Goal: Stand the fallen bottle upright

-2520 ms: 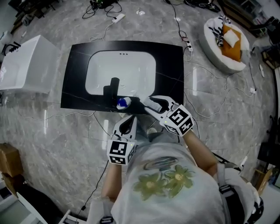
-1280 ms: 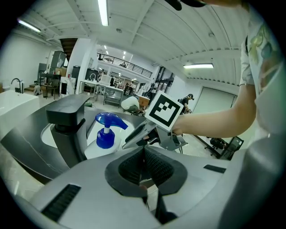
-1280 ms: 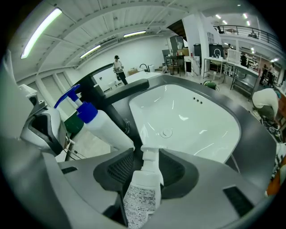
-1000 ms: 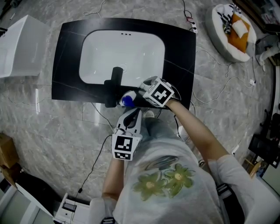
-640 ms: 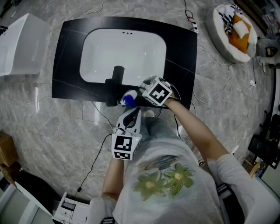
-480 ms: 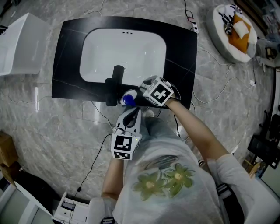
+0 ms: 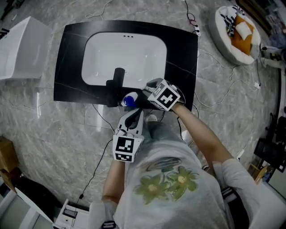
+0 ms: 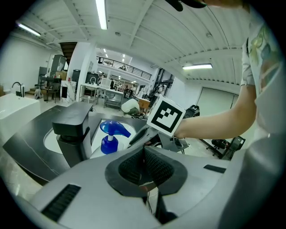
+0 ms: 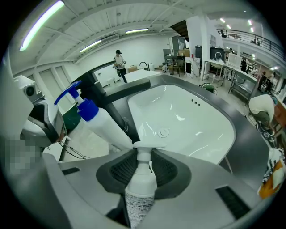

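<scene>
Black bench [image 7: 181, 53], white sink [image 7: 125, 58]. Right gripper [image 9: 142, 157] jaws have just been closing and now clamp the bottle [image 9: 139, 190], its neck between them. Left gripper [image 8: 144, 166] jaws clenched, empty. Grasp step; next likely lift, tip upright, set down.

You've got one blue-topped bottle [image 9: 98, 123] and one white-topped bottle [image 9: 140, 179], two in all. One black faucet [image 7: 118, 80], one white basin [image 7: 125, 58], one bench [image 7: 178, 49].

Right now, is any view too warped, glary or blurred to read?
Head view: counter edges bow, faint glare streaks on the floor. Left gripper view: strong fisheye, dark corners, ceiling lamp blown out. Right gripper view: fisheye too; white bottle label too blurred to read; sink sharp.
</scene>
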Demonstrator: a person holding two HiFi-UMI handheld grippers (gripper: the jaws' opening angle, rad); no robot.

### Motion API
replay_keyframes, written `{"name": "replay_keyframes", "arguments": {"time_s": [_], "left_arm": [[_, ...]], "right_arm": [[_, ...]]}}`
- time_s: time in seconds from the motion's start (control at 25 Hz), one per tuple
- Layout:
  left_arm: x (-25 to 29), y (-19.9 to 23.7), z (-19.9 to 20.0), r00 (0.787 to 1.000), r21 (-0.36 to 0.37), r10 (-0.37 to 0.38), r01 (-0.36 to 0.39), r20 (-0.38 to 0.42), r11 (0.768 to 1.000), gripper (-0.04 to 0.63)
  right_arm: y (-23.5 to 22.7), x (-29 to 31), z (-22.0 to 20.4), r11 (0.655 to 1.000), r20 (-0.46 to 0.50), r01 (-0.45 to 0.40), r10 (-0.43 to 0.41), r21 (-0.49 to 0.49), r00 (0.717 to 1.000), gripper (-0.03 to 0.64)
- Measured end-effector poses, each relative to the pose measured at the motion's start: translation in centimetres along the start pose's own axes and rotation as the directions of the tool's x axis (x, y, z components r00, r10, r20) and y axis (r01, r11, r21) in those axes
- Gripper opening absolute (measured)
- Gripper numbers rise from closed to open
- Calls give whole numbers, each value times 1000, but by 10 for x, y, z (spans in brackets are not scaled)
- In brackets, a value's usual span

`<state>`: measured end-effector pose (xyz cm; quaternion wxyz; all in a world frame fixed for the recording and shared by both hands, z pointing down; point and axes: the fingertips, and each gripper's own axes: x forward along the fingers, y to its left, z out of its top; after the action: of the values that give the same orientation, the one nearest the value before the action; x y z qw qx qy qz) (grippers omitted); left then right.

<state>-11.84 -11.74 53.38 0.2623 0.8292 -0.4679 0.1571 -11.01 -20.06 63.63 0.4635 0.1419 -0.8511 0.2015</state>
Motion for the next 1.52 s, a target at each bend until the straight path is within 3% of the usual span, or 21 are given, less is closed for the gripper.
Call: {"name": "replay_keyframes", "arguments": {"time_s": [0.64,1.52], "left_arm": [[-13,-33,6,1000,87,9,-10,17,996,18],[-29,-57,8,995,100,76,-83,71,991,18]], "right_arm": [[16,-57,4,998,155,48,-40,-49,987,121],[34,-109,15,986,436,143,-91,-88,895,121]]}}
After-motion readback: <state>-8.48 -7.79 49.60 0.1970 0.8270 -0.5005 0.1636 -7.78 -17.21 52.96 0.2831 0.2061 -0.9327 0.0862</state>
